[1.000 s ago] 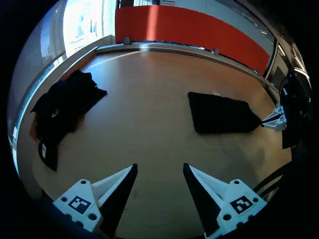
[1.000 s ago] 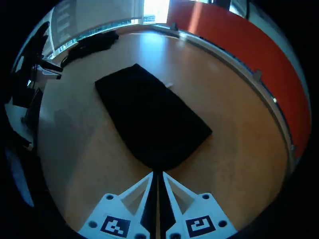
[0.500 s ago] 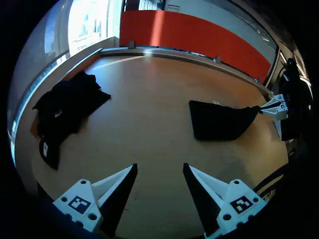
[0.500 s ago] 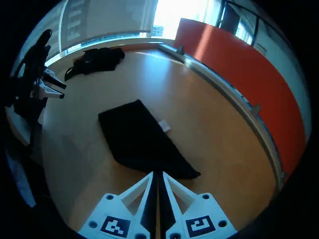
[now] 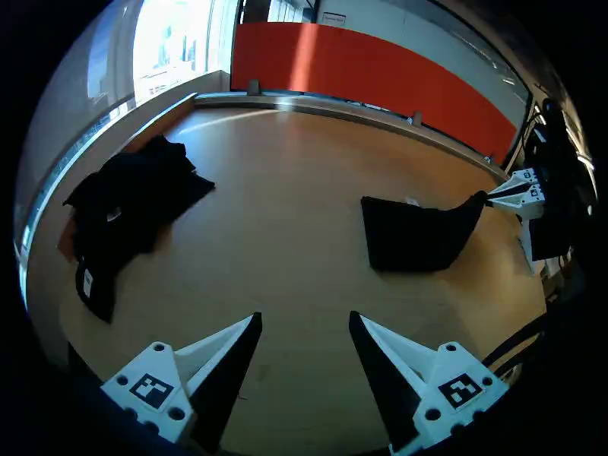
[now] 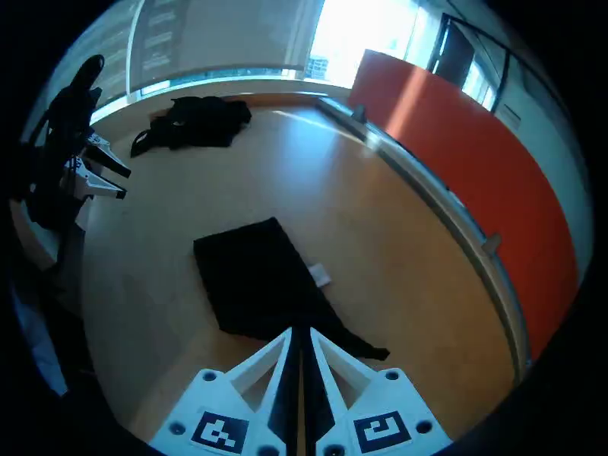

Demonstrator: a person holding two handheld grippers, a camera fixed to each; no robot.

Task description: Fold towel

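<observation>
- The towel (image 5: 414,239), dark and partly folded, lies on the wooden table (image 5: 304,175) well short of the orange panel (image 5: 380,64). One corner is raised off the surface and the rest lies flat.
- The right gripper (image 6: 302,334) has its fingers pressed together on that raised corner, and the cloth hangs taut from them down to the table.
- Judging by this, the step in hand is carrying the corner over to make the next fold. It is probably best kept low, in a smooth arc, so the flat part does not drag toward the panel or away from it.
- The corner should land square on the opposite edge. The small white tag (image 6: 319,273) on the towel's panel side is a handy mark for that edge.
- The grip should let go only once the layers meet, or the fold may slump.
- The left gripper (image 5: 304,315) hangs with fingers apart and empty, farther from the panel than the towel. It could pin the resting edge or smooth the crease.
- A heap of dark cloth (image 5: 125,201) sits off toward the panel's window end, well apart from the towel, and is no obstacle.
</observation>
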